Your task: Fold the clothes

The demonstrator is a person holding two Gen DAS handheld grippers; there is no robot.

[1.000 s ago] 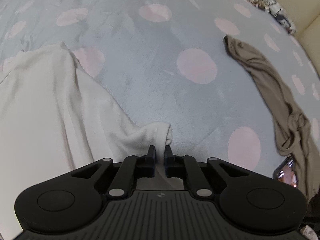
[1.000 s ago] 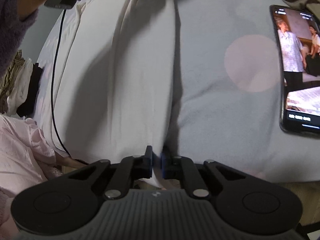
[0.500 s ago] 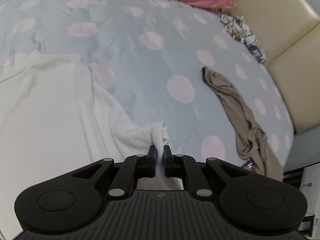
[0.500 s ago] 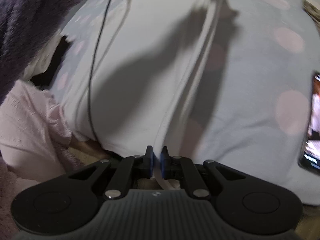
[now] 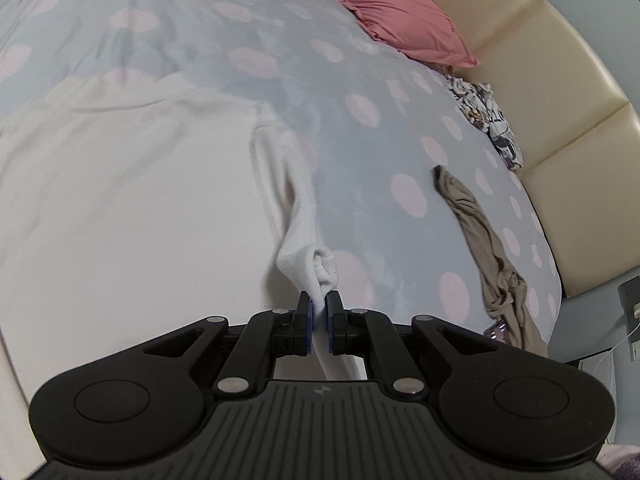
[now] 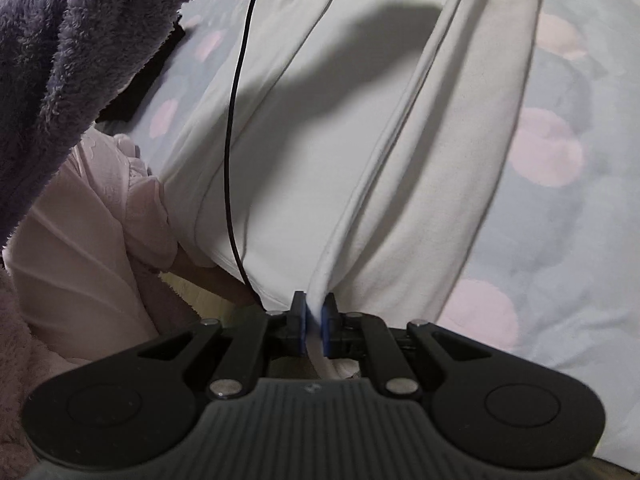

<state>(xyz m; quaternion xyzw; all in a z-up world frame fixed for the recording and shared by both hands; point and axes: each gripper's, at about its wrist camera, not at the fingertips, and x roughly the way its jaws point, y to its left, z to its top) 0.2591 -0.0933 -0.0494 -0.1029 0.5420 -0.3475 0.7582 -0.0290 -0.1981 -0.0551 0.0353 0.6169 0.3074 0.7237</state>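
The left gripper (image 5: pixel 319 305) has its jaws pinched on a bunched edge of the white garment (image 5: pixel 120 208), which spreads over the bed (image 5: pixel 360 168) toward 10 o'clock. The right gripper (image 6: pixel 314 307) likewise pinches a raised fold of the same garment, the ridge running up toward 1 o'clock. A brown garment (image 5: pixel 484 248) lies well apart at 3 o'clock, a pink pillow (image 5: pixel 396 12) at 1 o'clock. A purple fleece sleeve (image 6: pixel 72 52) shows at 10 o'clock.
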